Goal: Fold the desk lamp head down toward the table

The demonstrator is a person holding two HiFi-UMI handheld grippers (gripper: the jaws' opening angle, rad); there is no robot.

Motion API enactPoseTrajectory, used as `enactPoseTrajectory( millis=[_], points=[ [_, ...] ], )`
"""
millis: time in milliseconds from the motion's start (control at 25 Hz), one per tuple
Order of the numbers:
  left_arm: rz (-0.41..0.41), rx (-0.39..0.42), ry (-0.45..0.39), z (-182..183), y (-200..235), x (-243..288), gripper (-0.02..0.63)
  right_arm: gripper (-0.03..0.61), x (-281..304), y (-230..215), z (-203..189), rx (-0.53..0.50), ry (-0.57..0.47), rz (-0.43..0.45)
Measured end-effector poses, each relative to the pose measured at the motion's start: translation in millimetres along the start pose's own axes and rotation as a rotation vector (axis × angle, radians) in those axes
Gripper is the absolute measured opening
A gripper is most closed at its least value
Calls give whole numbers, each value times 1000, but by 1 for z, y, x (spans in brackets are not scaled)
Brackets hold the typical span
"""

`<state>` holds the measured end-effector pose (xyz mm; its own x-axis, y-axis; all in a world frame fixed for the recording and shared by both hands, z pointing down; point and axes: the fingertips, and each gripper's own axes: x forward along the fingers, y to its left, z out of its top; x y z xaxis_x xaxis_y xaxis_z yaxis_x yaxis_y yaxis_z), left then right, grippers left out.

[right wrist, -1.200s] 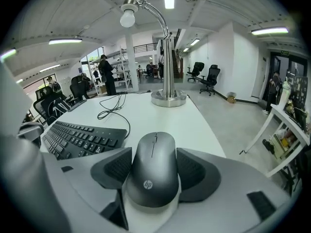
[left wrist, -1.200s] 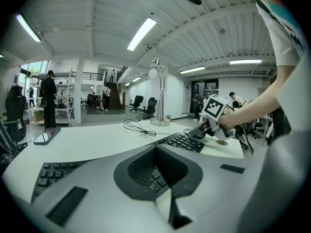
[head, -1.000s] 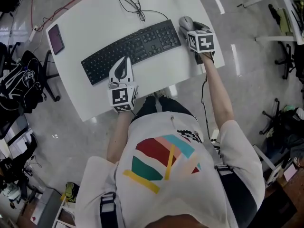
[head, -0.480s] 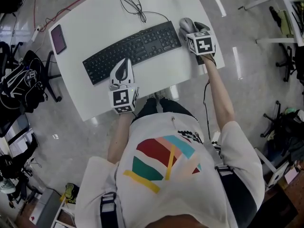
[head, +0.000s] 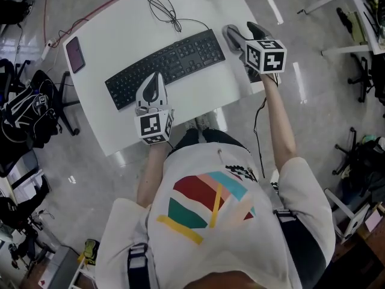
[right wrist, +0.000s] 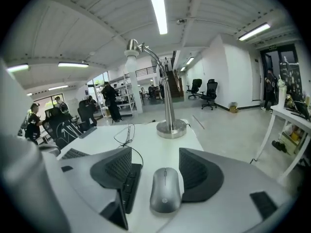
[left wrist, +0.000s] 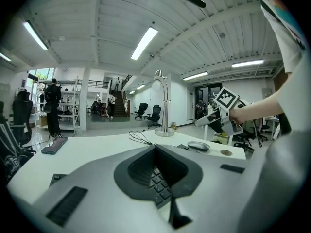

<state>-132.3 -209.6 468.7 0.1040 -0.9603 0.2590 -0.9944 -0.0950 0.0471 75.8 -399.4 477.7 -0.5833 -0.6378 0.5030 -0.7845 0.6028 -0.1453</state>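
The desk lamp stands at the far edge of the white desk point(head: 120, 26). Its round metal base point(right wrist: 171, 128) carries a curved stem up to a small head point(right wrist: 132, 46) that hangs high and points down. The left gripper view also shows the lamp point(left wrist: 164, 106), beyond the keyboard. My right gripper point(right wrist: 155, 165) is open, held above a grey mouse point(right wrist: 164, 191) with a jaw on either side, well short of the lamp. My left gripper point(head: 156, 78) is shut and empty, resting at the keyboard's near edge.
A black keyboard point(head: 162, 65) lies across the desk middle, its coiled cable point(head: 163, 2) running to the back. A dark phone point(head: 74, 53) lies at the desk's left end. Office chairs and bags stand on the floor to the left.
My right gripper has risen off the desk and drifted slightly right, now hovering over the mouse. The left gripper has stayed put by the keyboard.
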Motion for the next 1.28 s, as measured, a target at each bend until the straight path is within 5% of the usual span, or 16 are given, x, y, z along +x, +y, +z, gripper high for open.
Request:
enactPoseTrajectory(
  millis=[400, 880, 1280],
  points=[
    [48, -7, -78, 25, 10, -28, 44, 290, -77, 83, 59, 33, -235, 126],
    [152, 17, -258, 88, 20, -85, 44, 287, -105, 218, 67, -39, -296, 353],
    [189, 19, -241, 90, 42, -120, 44, 153, -111, 274, 58, -125, -293, 376]
  ],
)
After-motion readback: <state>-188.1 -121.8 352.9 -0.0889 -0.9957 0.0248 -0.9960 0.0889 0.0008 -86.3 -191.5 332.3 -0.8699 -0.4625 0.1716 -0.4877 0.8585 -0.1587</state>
